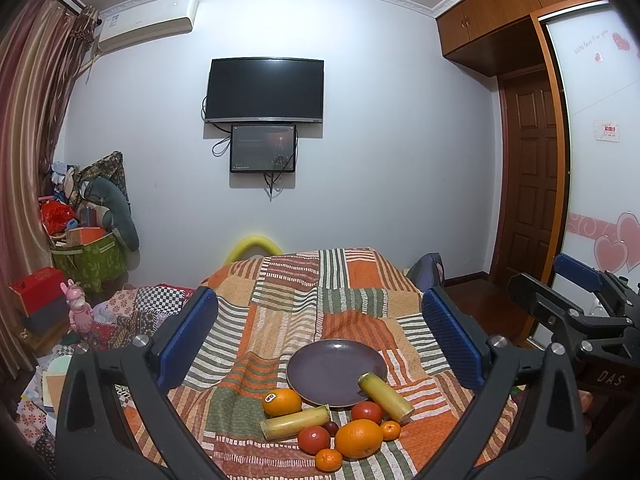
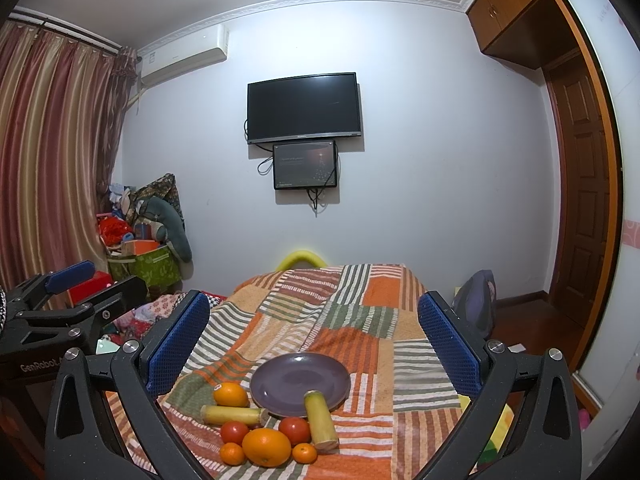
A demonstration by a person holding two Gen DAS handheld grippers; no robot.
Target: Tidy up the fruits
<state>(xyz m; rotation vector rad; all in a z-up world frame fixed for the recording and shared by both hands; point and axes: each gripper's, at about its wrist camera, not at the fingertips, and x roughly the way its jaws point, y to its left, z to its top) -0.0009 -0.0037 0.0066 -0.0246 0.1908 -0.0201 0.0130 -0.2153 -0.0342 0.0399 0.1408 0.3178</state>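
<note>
An empty purple plate (image 1: 332,372) (image 2: 298,382) lies on the patchwork cloth. In front of it sit two oranges (image 1: 358,438) (image 2: 266,447), one with a sticker (image 1: 282,402) (image 2: 231,395), two tomatoes (image 1: 314,439) (image 2: 295,430), two small tangerines (image 1: 329,460) (image 2: 233,453) and a small dark fruit (image 1: 331,427). Two yellow-green cane pieces lie there: one (image 1: 296,422) (image 2: 234,415) flat, the other (image 1: 386,396) (image 2: 320,420) leaning on the plate's rim. My left gripper (image 1: 320,336) and right gripper (image 2: 314,338) hover open above and behind the fruit, holding nothing.
The cloth (image 1: 352,300) covers a raised surface that drops off at the sides. A cluttered pile with a green box (image 1: 92,256) stands at the left by curtains (image 2: 52,152). A television (image 1: 264,90) hangs on the far wall; a wooden door (image 1: 528,184) is at right.
</note>
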